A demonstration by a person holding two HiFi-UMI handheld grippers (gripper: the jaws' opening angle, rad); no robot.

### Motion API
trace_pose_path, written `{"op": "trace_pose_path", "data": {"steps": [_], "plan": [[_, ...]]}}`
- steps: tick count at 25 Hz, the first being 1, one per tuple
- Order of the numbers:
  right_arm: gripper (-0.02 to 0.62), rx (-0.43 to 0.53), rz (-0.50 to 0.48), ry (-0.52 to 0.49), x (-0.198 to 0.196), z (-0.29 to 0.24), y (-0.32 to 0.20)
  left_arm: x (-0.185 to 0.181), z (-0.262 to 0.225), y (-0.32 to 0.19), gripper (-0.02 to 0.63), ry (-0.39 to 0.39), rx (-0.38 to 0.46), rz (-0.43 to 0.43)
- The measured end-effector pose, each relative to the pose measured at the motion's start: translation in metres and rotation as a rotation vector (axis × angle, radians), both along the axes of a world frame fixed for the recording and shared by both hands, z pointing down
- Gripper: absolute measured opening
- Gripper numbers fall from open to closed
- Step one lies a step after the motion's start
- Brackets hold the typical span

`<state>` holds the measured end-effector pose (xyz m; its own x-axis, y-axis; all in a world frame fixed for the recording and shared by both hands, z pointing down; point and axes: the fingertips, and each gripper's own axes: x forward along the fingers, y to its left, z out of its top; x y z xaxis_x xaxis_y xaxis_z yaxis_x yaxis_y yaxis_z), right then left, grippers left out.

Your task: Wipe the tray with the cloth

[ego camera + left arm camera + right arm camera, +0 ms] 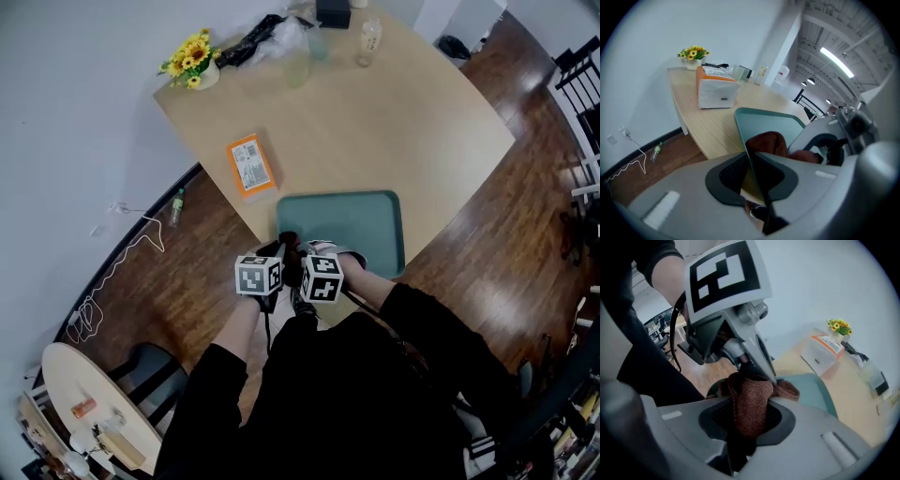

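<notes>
At the lower centre of the head view, the left gripper point(752, 176) has its jaws pressed together on the near rim of the tray point(361, 220). Just beside it, the right gripper point(747, 420) pinches the bunched red-brown cloth point(749, 401) at the tray's near left corner. The tray lies flat on the table point(394, 122), its long axis running left to right across the frame. Farther off, up and to the left, lies an orange box point(251, 166).

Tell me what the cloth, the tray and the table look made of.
The cloth: rust-brown woven fabric, coarse weave visible. The tray: teal, smooth matte, probably plastic. The table: pale wood-grain top, wood or laminate, cannot tell which.
</notes>
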<state>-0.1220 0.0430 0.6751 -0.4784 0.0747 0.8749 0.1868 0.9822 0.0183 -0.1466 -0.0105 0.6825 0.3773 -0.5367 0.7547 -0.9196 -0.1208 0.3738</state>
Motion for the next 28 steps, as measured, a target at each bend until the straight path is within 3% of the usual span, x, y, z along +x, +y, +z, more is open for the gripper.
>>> {"op": "trace_pose_path", "data": {"steps": [2, 8, 11, 14, 18, 21, 28], "plan": [[0.08, 0.026, -0.009, 0.033, 0.006, 0.0, -0.022, 0.001, 0.0, 0.0, 0.029, 0.012, -0.01, -0.005], [0.08, 0.104, 0.218, 0.037, -0.007, 0.0, -0.126, -0.002, 0.0, -0.001, 0.037, -0.011, 0.0, 0.044], [0.08, 0.16, 0.246, 0.045, 0.006, -0.003, -0.156, -0.001, 0.003, 0.0, 0.04, -0.044, -0.02, 0.082], [0.08, 0.216, 0.287, 0.089, 0.063, -0.002, -0.18, 0.0, 0.003, 0.001, 0.041, -0.068, -0.026, 0.094], [0.08, 0.298, 0.464, 0.224, 0.179, 0.001, -0.209, -0.001, 0.002, -0.001, 0.041, -0.091, -0.017, 0.08], [0.08, 0.285, 0.564, 0.228, 0.23, -0.008, -0.196, -0.001, 0.003, -0.001, 0.04, -0.114, -0.012, 0.063], [0.08, 0.048, 0.581, 0.089, 0.231, -0.016, -0.055, -0.002, 0.005, 0.001, 0.04, -0.159, -0.037, 0.055]]}}
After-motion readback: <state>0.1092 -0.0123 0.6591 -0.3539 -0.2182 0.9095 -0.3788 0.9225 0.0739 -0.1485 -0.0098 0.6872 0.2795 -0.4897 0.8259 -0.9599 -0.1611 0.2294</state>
